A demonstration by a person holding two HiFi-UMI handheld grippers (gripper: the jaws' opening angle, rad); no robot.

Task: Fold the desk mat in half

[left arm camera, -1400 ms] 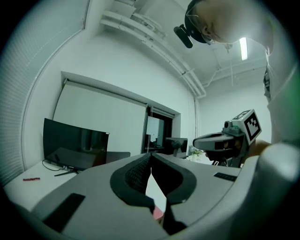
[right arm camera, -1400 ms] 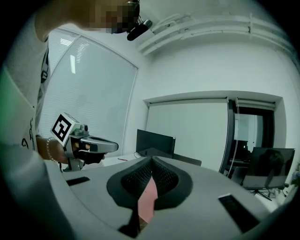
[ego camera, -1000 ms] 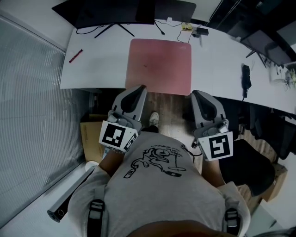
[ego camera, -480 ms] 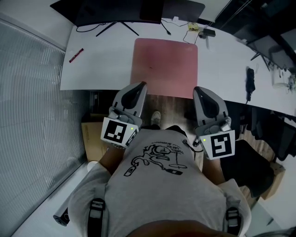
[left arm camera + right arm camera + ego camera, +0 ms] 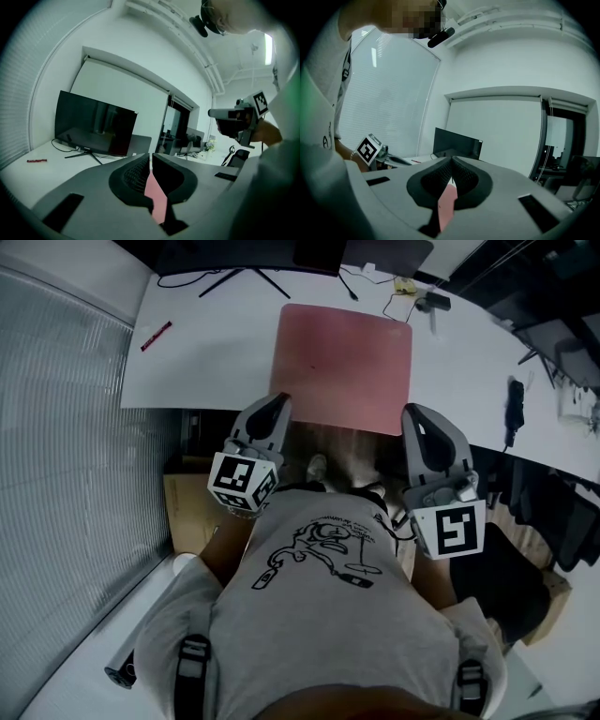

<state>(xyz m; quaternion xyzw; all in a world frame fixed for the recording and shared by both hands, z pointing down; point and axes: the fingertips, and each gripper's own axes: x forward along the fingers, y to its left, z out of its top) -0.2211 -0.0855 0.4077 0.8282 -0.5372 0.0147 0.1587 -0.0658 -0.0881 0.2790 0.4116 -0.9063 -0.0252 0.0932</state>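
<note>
The pink desk mat [image 5: 345, 367] lies flat on the white desk [image 5: 206, 371], its near edge hanging a little over the desk's front. My left gripper [image 5: 278, 401] is shut, its tips at the mat's near left corner. My right gripper [image 5: 412, 413] is also shut, its tips just in front of the near right corner. In the left gripper view the jaws [image 5: 150, 157] meet at the tips and the mat [image 5: 154, 197] shows pink through the slot below them. The right gripper view shows the same: tips [image 5: 451, 161] together, mat [image 5: 446, 204] behind. Nothing is visibly pinched.
A black monitor [image 5: 234, 254] stands at the desk's far edge, with cables [image 5: 412, 292] beside it. A red pen [image 5: 155, 335] lies at the left and a black object [image 5: 515, 399] at the right. A cardboard box [image 5: 187, 512] sits under the desk.
Both grippers have moved forward to the mat's near edge, the left one also sinking. Both stayed shut. The mat has not moved on the desk.
</note>
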